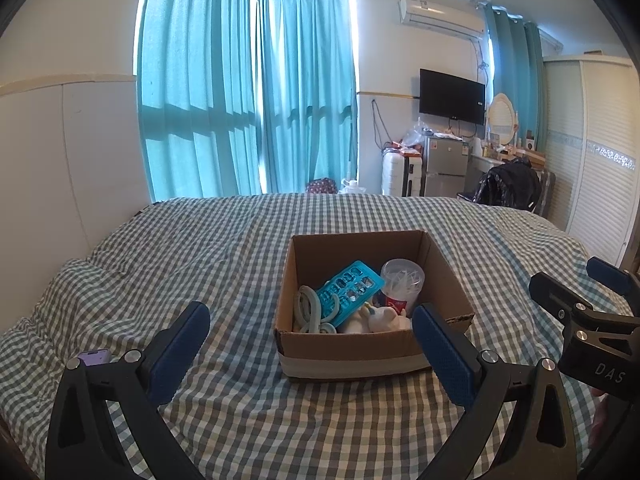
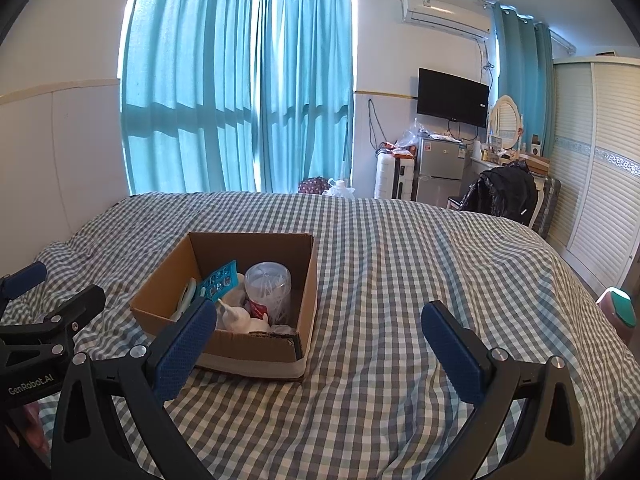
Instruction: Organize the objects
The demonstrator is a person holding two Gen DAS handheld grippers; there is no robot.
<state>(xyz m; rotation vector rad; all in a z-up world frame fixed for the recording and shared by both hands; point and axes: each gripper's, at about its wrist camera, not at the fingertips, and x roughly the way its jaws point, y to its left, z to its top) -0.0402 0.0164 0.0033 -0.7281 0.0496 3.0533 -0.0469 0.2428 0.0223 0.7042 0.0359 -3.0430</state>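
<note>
Here, "DAS" marks the right tool [image 1: 574,280], "GenRobot.AI" the left tool [image 2: 56,284].

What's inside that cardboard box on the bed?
The cardboard box holds a teal tray, a clear tub, grey-green rings and a white toy. Anything beneath them is hidden.

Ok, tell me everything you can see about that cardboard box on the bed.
The brown corrugated cardboard box sits open-topped and upright on the green-and-white checked bedspread, with a pale tape band round its base. Inside lie a turquoise plastic tray with cut-out slots, leaning tilted, a clear lidded plastic tub of white swabs, a pale looped cord and a white soft toy. Neither claw touches it; both are open and empty.
</note>
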